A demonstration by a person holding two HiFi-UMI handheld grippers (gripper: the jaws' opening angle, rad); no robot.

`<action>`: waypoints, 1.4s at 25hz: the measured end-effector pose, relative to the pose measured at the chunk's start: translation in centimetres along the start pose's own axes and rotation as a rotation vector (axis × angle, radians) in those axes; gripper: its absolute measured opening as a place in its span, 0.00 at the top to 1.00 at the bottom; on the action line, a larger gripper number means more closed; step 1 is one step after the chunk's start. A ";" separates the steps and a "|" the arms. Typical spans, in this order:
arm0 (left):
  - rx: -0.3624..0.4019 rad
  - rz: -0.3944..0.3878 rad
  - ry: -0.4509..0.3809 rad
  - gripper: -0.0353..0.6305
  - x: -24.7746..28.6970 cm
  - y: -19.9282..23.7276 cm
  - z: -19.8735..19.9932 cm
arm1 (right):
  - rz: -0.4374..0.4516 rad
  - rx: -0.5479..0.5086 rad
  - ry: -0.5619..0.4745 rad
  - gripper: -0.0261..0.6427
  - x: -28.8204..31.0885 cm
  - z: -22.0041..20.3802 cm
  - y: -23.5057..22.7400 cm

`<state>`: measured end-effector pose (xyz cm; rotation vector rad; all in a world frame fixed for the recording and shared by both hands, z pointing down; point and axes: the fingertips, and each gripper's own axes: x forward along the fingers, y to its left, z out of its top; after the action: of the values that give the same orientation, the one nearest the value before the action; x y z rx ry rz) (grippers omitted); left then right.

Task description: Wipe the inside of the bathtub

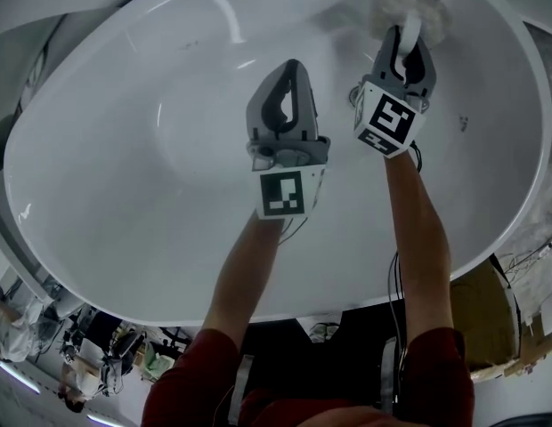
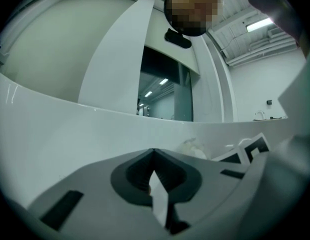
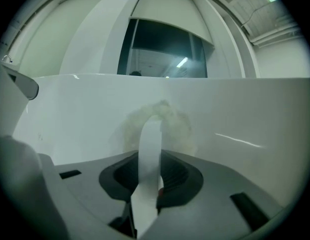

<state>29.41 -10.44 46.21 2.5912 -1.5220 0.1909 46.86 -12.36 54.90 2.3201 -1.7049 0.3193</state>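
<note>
Wiping under way: right claw (image 1: 407,43) pinches white flat handle (image 3: 150,149) of fluffy pale pad (image 1: 434,12), pressed on white oval bathtub (image 1: 125,149) ahead. Left claw (image 1: 289,69) pressed together, empty. Next, likely: sweep sideways.

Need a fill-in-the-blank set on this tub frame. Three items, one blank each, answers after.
1. The bathtub is ____ in colour.
2. The right gripper is shut on the white ____ of a fluffy round pad that lies against the tub's inner wall.
3. The left gripper, with its jaws together, holds ____.

Missing words: white; handle; nothing.
</note>
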 end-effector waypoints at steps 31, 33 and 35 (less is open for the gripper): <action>-0.045 0.259 0.033 0.92 -14.9 29.0 -0.4 | 0.199 -0.055 0.004 0.83 -4.6 2.1 31.8; -0.047 0.283 0.034 0.92 -17.1 32.4 -0.6 | 0.218 -0.066 0.000 0.83 -5.4 1.9 36.0; -0.047 0.305 0.027 0.92 -18.7 35.3 -0.8 | 0.214 -0.055 0.004 0.83 -5.8 1.7 38.8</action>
<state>-10.51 -11.24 45.40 2.2990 -1.8810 0.2159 8.12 -18.87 53.98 2.1010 -1.9388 0.3120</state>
